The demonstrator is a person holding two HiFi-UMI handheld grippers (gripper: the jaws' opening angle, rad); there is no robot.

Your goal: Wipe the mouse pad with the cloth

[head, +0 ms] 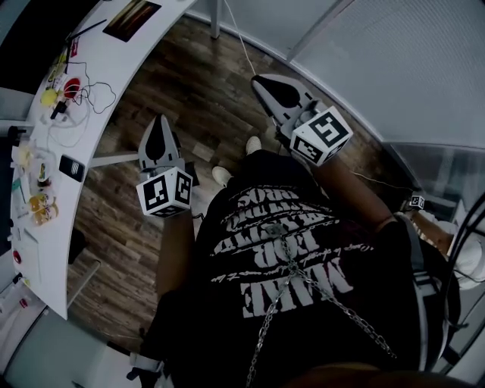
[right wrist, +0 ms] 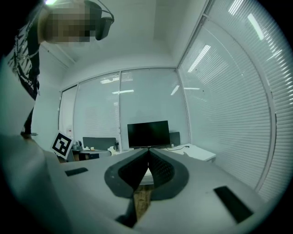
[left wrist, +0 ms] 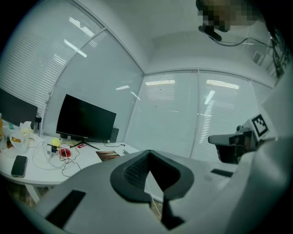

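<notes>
Mouse pad [head: 132, 18]: we took it to be the dark rectangular mat lying flat at the far end of the white desk [head: 114, 57], near the monitor [left wrist: 86, 119]. We could pick out no cloth in any view. Both tongs were well apart from the pad, held over the wooden floor [head: 144, 227] in front of the standing person. Left tongs [head: 161, 123] were clenched tip to tip with nothing between, and right tongs [head: 259, 80] were likewise closed and empty. We judged them carried idle and the wiping not yet begun. Along the desk lay a red object [head: 73, 88] amid tangled cables, and a phone [head: 72, 167]. The cables lay nearest the pad and, we judged, might snag a reach.
</notes>
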